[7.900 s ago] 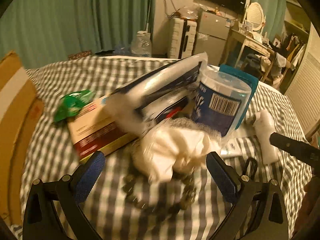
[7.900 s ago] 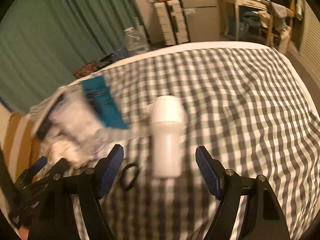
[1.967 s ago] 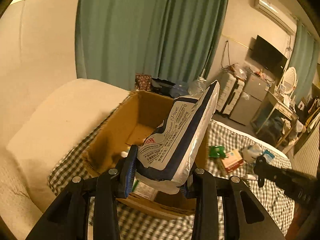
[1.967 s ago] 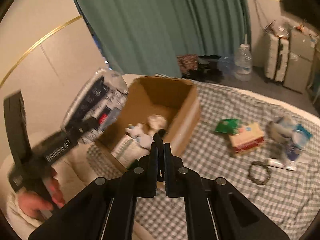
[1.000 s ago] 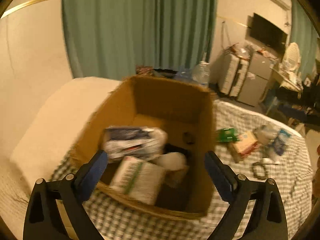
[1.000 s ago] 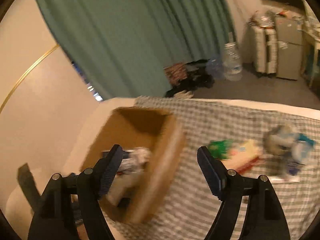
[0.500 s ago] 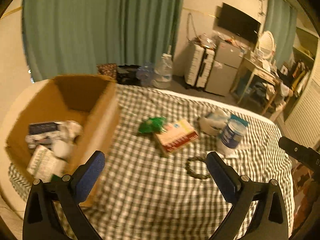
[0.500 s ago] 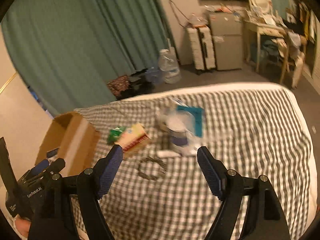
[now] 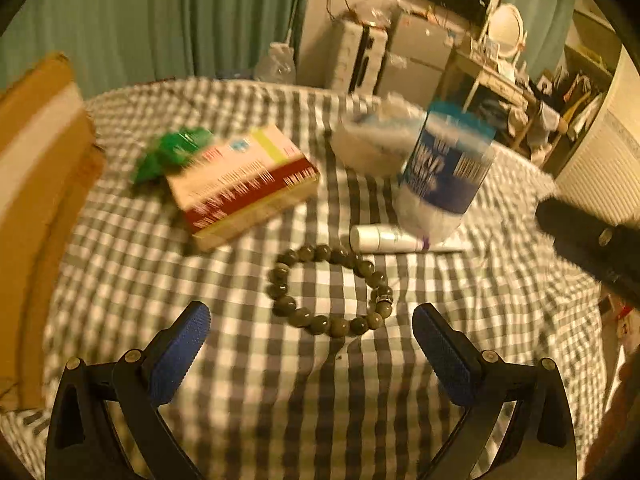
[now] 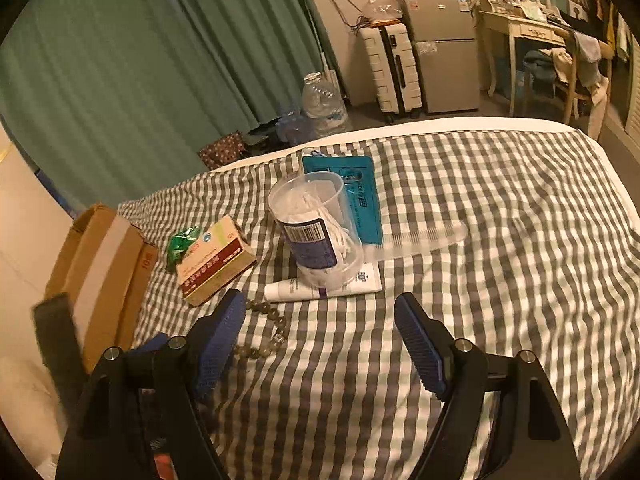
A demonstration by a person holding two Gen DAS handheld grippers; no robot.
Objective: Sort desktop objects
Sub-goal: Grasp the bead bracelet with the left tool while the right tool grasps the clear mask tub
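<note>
Both hand-held grippers, left (image 9: 306,342) and right (image 10: 320,334), gape empty over the checked bed (image 10: 500,280). The bracelet (image 9: 328,290) lies just ahead of the left one, with the tube (image 9: 384,239), tub (image 10: 316,228) and box (image 9: 240,184) beyond. Bare cloth runs rightward to the bed's edge. Only the right view shows the comb (image 10: 424,238) and blue pack (image 10: 360,200); the carton (image 10: 100,268) stands at the left edge.

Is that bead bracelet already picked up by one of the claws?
No, the bead bracelet lies flat on the checked cloth, ahead of the open left gripper, with neither pad touching it.
</note>
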